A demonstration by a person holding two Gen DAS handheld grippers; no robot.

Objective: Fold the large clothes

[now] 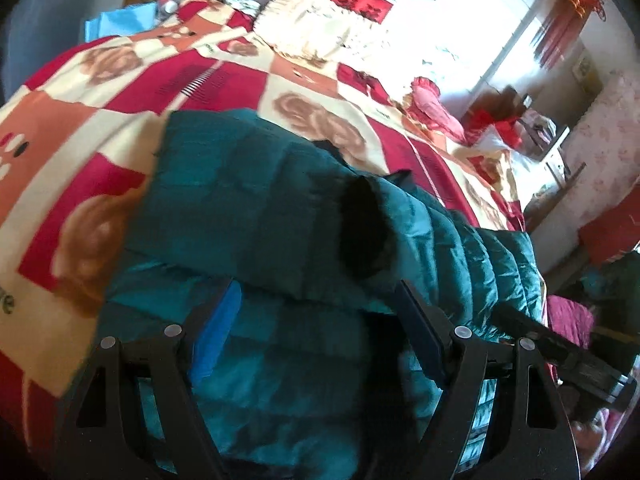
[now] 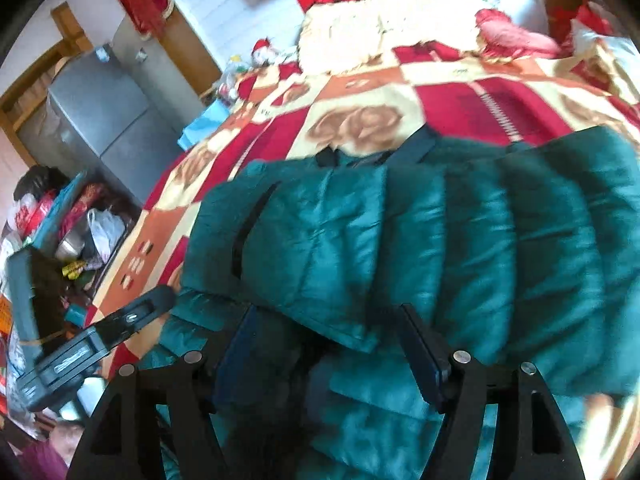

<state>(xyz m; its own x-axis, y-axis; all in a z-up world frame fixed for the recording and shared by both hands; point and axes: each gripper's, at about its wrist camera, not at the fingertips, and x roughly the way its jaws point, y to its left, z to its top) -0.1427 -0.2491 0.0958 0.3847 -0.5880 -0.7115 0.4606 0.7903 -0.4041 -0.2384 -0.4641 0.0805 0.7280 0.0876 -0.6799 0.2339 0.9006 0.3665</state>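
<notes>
A teal quilted puffer jacket [image 1: 256, 200] lies on the bed, folded over on itself, with a black-lined sleeve cuff [image 1: 362, 232] facing me. It also fills the right wrist view [image 2: 420, 240], where a dark pocket slit shows. My left gripper [image 1: 316, 312] is open, its fingers spread over the jacket's near edge. My right gripper [image 2: 328, 332] is open too, fingers spread over the near fold. The right gripper's body shows at the lower right of the left wrist view [image 1: 576, 360]; the left gripper's shows at the lower left of the right wrist view [image 2: 92, 344].
The bed carries a red, cream and orange rose-patterned blanket [image 1: 120, 92] with a cream pillow [image 1: 320, 28] and a red cushion [image 1: 432, 108] at the far end. A grey fridge [image 2: 108, 112] and floor clutter [image 2: 72, 232] stand beside the bed.
</notes>
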